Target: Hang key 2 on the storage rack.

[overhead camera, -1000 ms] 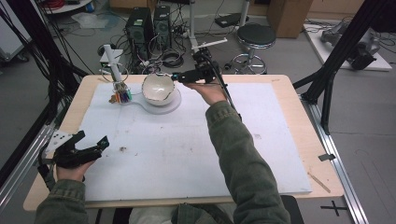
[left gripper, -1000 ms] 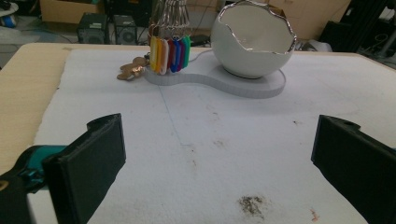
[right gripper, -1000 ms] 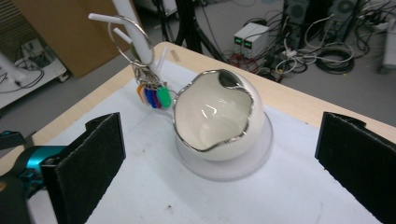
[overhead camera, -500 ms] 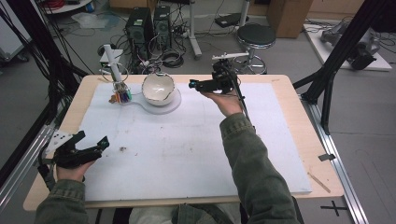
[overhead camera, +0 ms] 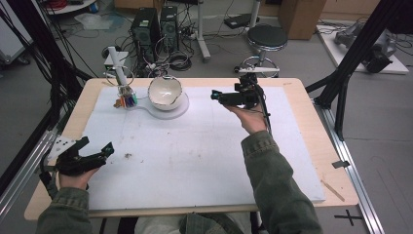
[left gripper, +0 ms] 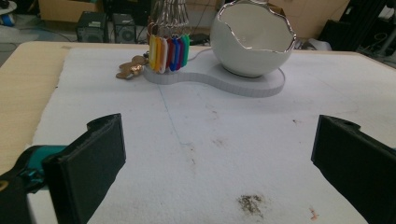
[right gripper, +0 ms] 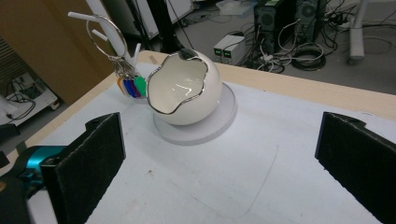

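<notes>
With jaws apart and empty, the right gripper (overhead camera: 215, 95) hovers just right of the white, egg-shaped ceramic bowl with a silver rim (overhead camera: 165, 91) on its far-side stand, seemingly between steps; next comes approaching its rim.

From my station I see the mat (overhead camera: 195, 161) lying on the table (overhead camera: 297, 92), whose bare edge runs around it. At the far left part of the mat sits the stand base (overhead camera: 168, 108), with the bowl (overhead camera: 165, 91) resting on its right end and the key tags (overhead camera: 128, 100) hanging over its left end from a post (overhead camera: 119, 66). My right gripper (overhead camera: 217, 96) is held above the mat to the right of the bowl, apart from it. My left gripper (overhead camera: 97, 148) sits at the near left edge of the mat, well apart from the stand. Behind the table a stool (overhead camera: 268, 36) stands on the floor
</notes>
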The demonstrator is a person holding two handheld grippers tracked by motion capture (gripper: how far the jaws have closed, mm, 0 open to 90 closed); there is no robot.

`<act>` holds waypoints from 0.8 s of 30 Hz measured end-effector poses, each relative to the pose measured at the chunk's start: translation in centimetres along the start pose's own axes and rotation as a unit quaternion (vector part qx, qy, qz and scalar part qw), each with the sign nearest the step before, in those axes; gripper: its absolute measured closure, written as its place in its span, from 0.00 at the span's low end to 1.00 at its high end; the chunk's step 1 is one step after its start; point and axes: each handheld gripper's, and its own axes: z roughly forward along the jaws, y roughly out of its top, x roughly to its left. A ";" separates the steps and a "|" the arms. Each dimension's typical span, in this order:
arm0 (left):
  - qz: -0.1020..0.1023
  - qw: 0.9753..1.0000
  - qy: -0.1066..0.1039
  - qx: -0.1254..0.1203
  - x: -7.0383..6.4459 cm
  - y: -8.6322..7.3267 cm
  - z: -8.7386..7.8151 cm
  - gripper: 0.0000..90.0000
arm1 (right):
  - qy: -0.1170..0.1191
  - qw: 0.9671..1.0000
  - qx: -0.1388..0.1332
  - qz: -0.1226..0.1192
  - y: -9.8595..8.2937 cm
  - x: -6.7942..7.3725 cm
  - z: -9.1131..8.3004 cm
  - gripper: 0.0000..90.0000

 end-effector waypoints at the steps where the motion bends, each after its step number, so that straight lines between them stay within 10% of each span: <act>1: 0.000 1.000 0.000 0.000 0.0 0.0 0.0 0.04 | 0.003 1.000 -0.001 0.003 -0.1 -0.1 -0.2 0.01; 24: 0.001 1.000 0.002 0.002 0.0 0.0 0.0 0.04 | -0.021 1.000 -0.002 0.020 -3.7 -2.4 -2.2 0.01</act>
